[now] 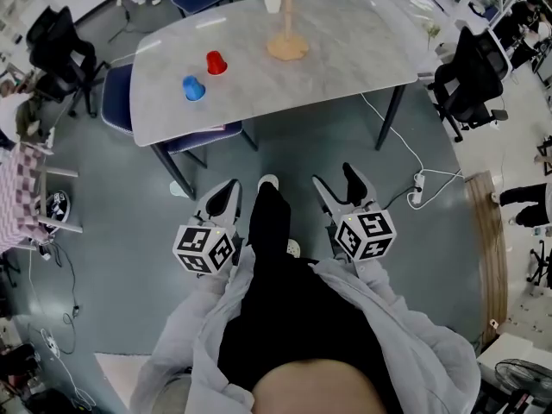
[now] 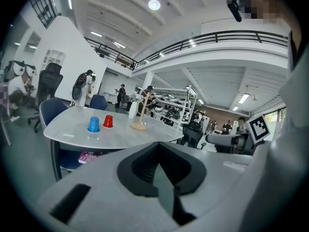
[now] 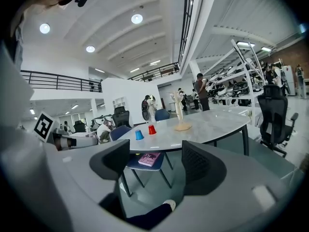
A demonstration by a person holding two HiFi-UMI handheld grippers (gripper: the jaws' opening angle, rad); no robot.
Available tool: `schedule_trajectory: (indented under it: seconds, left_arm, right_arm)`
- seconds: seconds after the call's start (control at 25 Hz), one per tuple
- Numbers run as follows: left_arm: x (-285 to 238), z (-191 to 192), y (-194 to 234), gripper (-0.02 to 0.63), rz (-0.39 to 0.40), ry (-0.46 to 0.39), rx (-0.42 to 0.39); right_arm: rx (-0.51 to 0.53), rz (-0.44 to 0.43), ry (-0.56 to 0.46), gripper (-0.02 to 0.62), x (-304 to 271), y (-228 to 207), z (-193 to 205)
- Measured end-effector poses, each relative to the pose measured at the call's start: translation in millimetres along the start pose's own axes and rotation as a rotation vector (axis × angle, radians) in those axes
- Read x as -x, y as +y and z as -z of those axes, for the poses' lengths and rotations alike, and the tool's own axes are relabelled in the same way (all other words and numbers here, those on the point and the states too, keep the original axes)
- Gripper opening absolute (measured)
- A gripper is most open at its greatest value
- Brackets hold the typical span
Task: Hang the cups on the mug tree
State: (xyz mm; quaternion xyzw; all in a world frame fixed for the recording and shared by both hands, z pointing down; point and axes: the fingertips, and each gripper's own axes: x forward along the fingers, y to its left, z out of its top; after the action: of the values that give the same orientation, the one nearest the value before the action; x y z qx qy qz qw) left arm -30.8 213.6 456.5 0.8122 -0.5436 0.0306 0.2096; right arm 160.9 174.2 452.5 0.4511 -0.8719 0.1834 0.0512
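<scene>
I am not yet at the work: both cups stand well ahead of my jaws, on the pale grey, marble-patterned counter with its rounded corners and thin dark legs. My left gripper has its jaws pressed together on nothing. My right gripper has its jaws spread wide, and between them I see only floor and the tip of a shoe. The small blue plastic cup appears to stand mouth down, ahead and a little left of my left jaws. The small red plastic cup is just beyond it, near but apart. Both look smooth, light and tapered, so I judge a pinch low on the wider end safer than one near the narrow top, where slick walls could slip out. The wooden mug tree, a slim pale stem on a flat round base, stands farther off, roughly ahead between my two grippers, with something white near its top that I cannot make out. I would part my left jaws before arriving and take one cup at a time.
</scene>
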Motion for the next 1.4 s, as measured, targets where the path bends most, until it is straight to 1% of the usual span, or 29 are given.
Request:
schedule_trajectory:
  seconds: [0.16,0.36,0.48,0.6,0.76,0.92,1.2,1.4]
  left_arm:
    - [-26,-7,11,-0.002,0.000,0.017,-0.003]
    - [-60,-31,33,-0.002,-0.005,0.022,-0.025]
    - [-87,-47,53,-0.002,-0.006,0.022,-0.020]
    - [-116,-68,79,-0.002,-0.008,0.025,-0.021]
    - [-152,-108,122,-0.002,-0.014,0.006,-0.025]
    - [-185,-138,162,-0.002,-0.022,-0.008,-0.019]
    - [-235,-161,222,-0.002,-0.030,-0.007,0.010]
    - [-254,-173,254,-0.002,-0.053,-0.004,0.010]
  right_arm:
    - [-0.005,-0.004,0.012,0.330,-24,-12,-7]
    - [-0.009,-0.015,0.023,0.330,-64,-26,-21]
    - [-0.009,-0.022,0.026,0.330,-100,-34,-34]
    - [-0.005,-0.027,0.029,0.330,-140,-42,-52]
    - [0.007,-0.037,0.025,0.330,-200,-46,-82]
    - [0.013,-0.049,0.026,0.330,-258,-51,-105]
    - [0.035,-0.084,0.044,0.330,-346,-53,-124]
    - [0.102,-0.128,0.084,0.330,-394,-49,-126]
